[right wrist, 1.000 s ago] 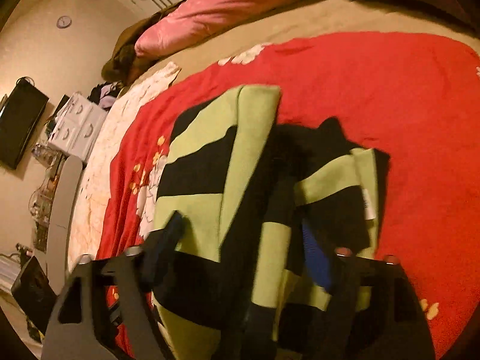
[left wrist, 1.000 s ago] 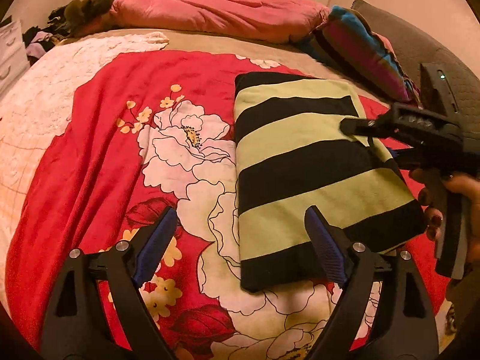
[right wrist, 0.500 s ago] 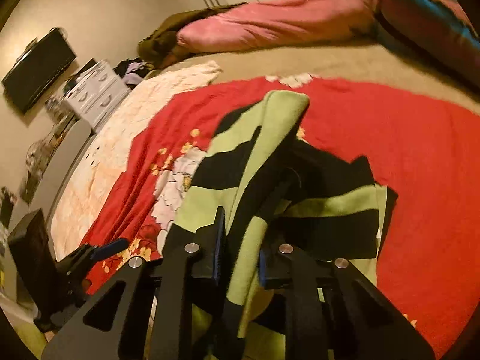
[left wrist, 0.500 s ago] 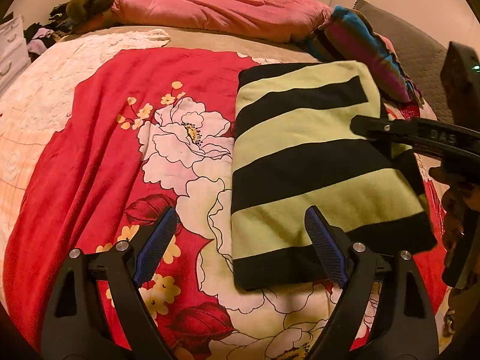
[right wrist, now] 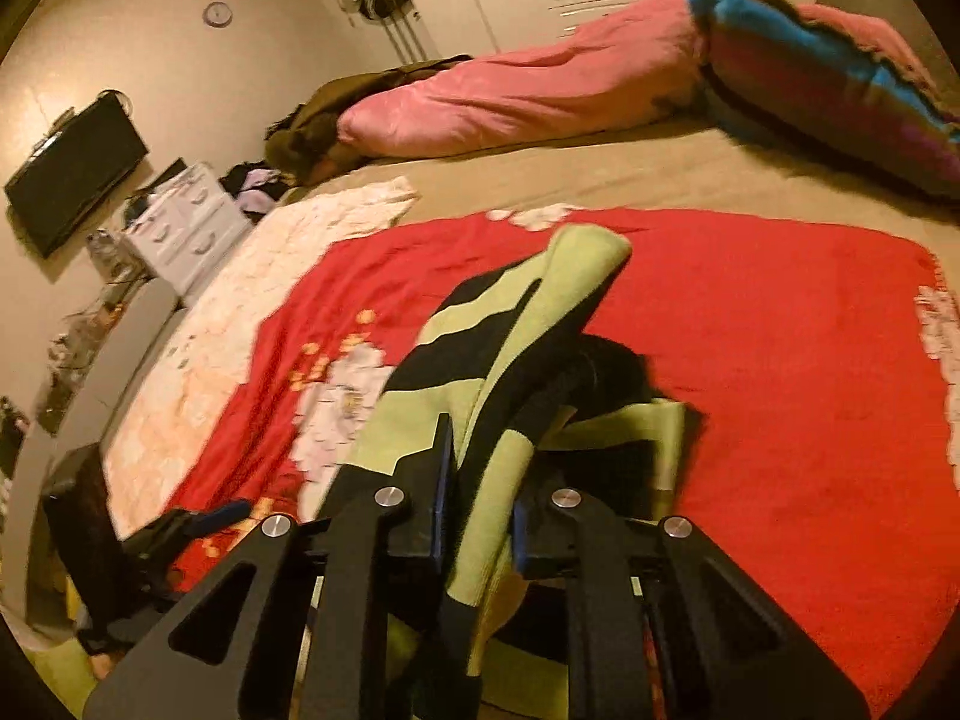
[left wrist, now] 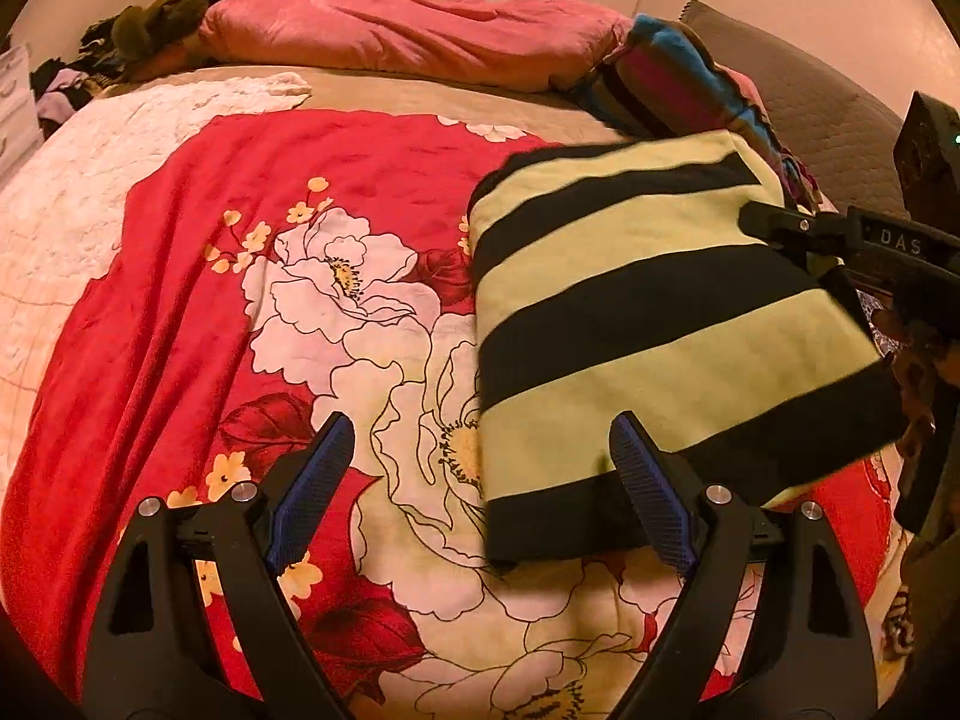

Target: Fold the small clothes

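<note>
Left wrist: the left gripper [left wrist: 480,474] hangs spread over the red blanket [left wrist: 180,300], holding nothing.
The striped garment [left wrist: 648,324] is lifted along its right side, its near left corner on the blanket.

Right wrist: the right gripper [right wrist: 477,498] pinches the garment's [right wrist: 480,372] edge.
The folded cloth drapes forward toward the blanket's [right wrist: 780,360] far edge.

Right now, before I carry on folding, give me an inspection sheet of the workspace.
Surface: red floral blanket spread over the bed.
Job's things: green-and-black striped garment, folded, right edge lifted.
Clutter: pink quilt and multicoloured striped blanket at the head of the bed.
Grippers: left gripper open, holding nothing; right gripper shut on the garment.
Cables: nothing seen.
Surroundings: white drawers, wall television, wardrobes.
</note>
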Motion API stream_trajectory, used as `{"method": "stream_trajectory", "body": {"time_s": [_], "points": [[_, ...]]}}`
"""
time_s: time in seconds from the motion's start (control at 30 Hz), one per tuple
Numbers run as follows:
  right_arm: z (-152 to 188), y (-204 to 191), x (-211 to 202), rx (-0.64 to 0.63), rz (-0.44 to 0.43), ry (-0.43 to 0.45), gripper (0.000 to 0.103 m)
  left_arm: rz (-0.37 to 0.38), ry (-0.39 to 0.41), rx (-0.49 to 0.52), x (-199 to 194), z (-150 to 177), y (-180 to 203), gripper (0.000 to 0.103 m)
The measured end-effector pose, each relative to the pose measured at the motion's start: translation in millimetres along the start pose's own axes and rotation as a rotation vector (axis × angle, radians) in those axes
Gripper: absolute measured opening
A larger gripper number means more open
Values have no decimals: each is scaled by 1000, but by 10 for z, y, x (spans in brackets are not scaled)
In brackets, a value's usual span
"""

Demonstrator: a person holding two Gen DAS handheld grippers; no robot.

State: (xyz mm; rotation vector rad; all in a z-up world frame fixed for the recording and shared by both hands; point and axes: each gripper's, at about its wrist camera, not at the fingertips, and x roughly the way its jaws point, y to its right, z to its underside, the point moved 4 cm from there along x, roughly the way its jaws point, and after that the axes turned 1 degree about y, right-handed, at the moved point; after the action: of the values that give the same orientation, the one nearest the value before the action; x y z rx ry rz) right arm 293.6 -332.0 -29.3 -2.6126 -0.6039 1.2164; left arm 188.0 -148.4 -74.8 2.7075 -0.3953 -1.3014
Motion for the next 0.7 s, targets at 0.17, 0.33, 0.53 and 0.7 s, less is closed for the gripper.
{"method": "stream_trajectory", "body": {"time_s": [0.17,0.33,0.53,0.7], "points": [[223,283,245,11,76,-68,18,-5,-16,8,51,28,15,80],[432,555,381,87,140,-88,42,-9,-22,13,55,49,20,80],[436,494,219,45,173,-65,48,-11,-21,11,46,42,11,80],[476,393,-26,10,160,-21,50,-16,-16,4,27,36,-8,85]]}}
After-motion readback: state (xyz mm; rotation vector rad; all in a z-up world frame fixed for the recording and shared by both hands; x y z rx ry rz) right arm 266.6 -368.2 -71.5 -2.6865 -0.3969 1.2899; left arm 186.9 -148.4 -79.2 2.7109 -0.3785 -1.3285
